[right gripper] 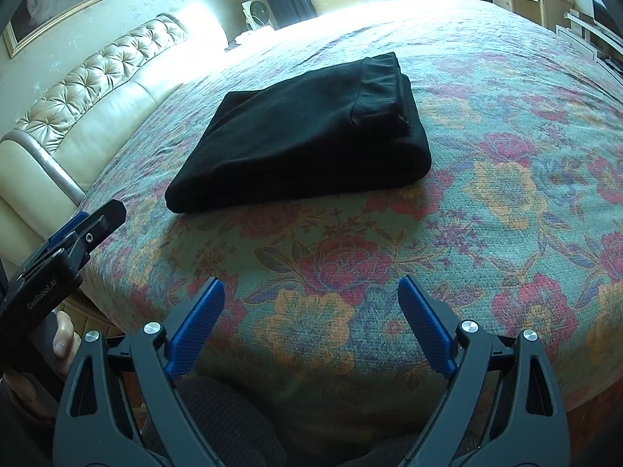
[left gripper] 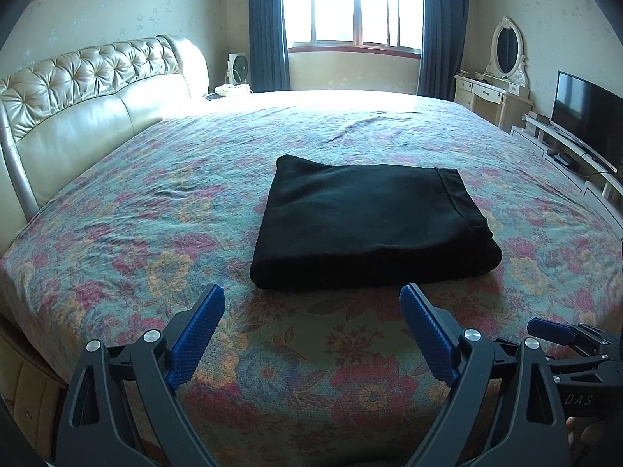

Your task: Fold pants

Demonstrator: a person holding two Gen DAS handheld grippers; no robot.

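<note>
We are holding both tools back from the black pants (left gripper: 370, 225), which are lying folded into a thick, compact rectangle on the floral bedspread (left gripper: 155, 241), a little toward the near edge of the bed. The hemmed edge of the pants is sitting along their right side, and a rounded fold is facing us.

Our left gripper (left gripper: 311, 330) is hovering just short of that near fold, its blue ribbed pads (left gripper: 198, 334) spread wide apart and grasping nothing; bare bedspread is showing between them. Our right gripper (right gripper: 311, 323) is hanging lower, over the bed's near edge, likewise released with its pads (right gripper: 196, 330) splayed and nothing between them. From the right wrist view the pants (right gripper: 300, 136) are sitting well ahead and to the left, clear of both fingers. In that same view the left gripper's tip is poking in from the left, near the front left corner of the pants.

Behind the bed we are seeing a cream tufted headboard (left gripper: 89, 89) on the left, a bright window (left gripper: 352, 4) with dark blue curtains (left gripper: 266, 27) straight ahead, and a white vanity with an oval mirror (left gripper: 506, 48) beside a flat television (left gripper: 588, 120) on the right.
</note>
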